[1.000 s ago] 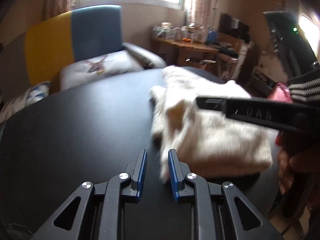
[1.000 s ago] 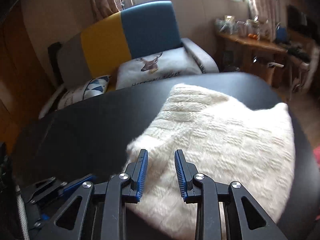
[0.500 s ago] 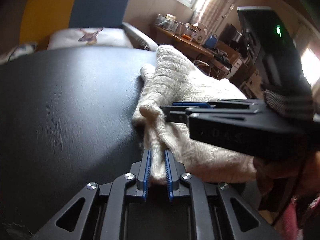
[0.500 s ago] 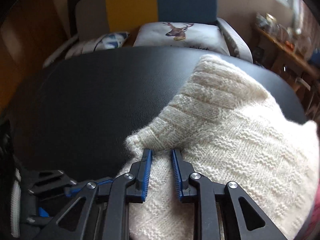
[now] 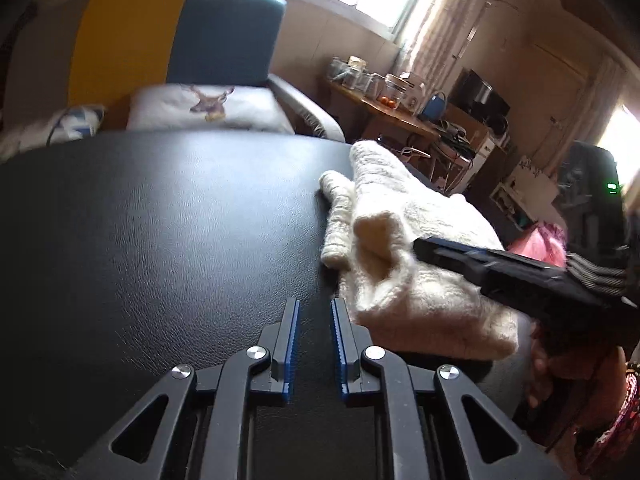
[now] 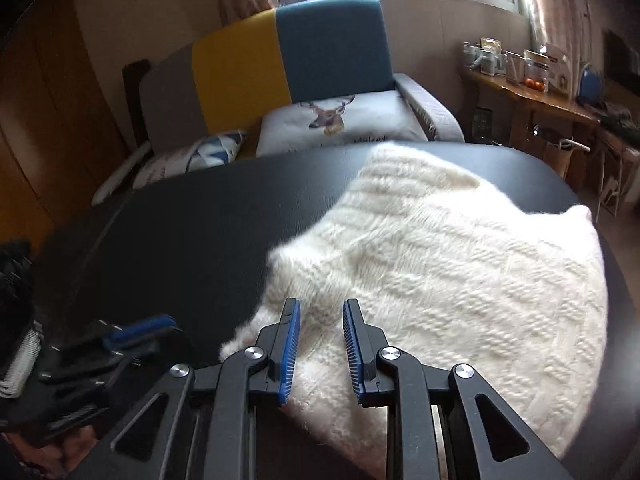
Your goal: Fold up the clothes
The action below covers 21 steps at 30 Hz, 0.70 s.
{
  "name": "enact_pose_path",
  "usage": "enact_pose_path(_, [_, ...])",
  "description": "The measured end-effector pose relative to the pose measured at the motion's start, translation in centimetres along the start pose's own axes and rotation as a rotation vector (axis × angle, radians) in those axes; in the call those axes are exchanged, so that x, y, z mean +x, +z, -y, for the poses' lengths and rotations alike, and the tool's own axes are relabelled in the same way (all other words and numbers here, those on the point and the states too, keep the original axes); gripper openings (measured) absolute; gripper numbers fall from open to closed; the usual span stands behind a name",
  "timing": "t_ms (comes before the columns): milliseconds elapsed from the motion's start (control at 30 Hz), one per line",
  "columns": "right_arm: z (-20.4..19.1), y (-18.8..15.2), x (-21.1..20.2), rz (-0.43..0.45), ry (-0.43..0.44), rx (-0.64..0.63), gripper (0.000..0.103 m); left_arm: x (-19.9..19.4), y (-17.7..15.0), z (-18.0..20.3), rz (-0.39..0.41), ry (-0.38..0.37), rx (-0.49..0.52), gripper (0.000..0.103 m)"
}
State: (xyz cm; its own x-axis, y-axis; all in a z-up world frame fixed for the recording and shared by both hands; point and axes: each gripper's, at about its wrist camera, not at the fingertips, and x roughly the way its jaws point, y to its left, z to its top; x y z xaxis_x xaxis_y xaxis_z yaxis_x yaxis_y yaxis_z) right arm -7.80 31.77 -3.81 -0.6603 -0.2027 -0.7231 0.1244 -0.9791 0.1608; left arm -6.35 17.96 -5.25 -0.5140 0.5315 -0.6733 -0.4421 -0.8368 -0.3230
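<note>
Both your grippers stand narrowly open, holding nothing. Folded sweater [image 6: 452, 280] lies on the table's [image 5: 168, 232] right side, long axis running away from you. Right gripper [image 6: 320, 344] hovers over its near-left edge; left gripper [image 5: 314, 340] sits just beside it.

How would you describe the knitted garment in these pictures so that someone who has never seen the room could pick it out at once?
Start at the big black table in front of the yellow and blue sofa. On its right part lies a folded cream sweater, thick and fuzzy with a ribbed knit. It is the only pale, soft thing on the dark tabletop, unlike the deer-print cushion, which sits on the sofa behind.
</note>
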Motion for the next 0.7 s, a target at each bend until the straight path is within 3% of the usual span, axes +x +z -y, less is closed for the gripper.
enact_pose_path(133, [-2.0, -0.8, 3.3, -0.106, -0.005, -0.098, 0.02, -0.4, -0.5, 0.0, -0.019, 0.015, 0.009, 0.015])
enact_pose_path(200, [-3.0, -1.6, 4.0, -0.099, -0.047, -0.164, 0.02, -0.5, -0.8, -0.1, -0.031, 0.019, 0.009, 0.015])
enact_pose_path(400, [-0.3, -2.6, 0.5, -0.033, 0.059, 0.045, 0.02, -1.1, -1.6, -0.2, -0.064, 0.026, 0.014, 0.015])
enact_pose_path(433, [-0.3, -3.0, -0.8, -0.003, 0.059, 0.056, 0.023, -1.3, -1.8, 0.0, -0.069, 0.023, 0.019, 0.016])
enact_pose_path(500, [-0.2, -4.5, -3.6, 0.044, 0.037, 0.106, 0.044, -1.9, -2.0, 0.5, -0.064, 0.027, 0.037, 0.021])
enact_pose_path(533, [-0.2, -5.3, -5.0, 0.066, 0.022, 0.134, 0.063, -2.2, -2.1, 0.8, -0.059, 0.032, 0.048, 0.021])
enact_pose_path(567, [-0.1, -6.0, -6.4, 0.082, 0.011, 0.164, 0.076, -2.5, -2.1, 1.1, -0.053, 0.037, 0.057, 0.021])
enact_pose_path(700, [0.3, -9.5, -9.6, 0.044, -0.082, 0.295, 0.083, -3.9, -2.7, 3.0, -0.039, 0.081, 0.111, 0.023])
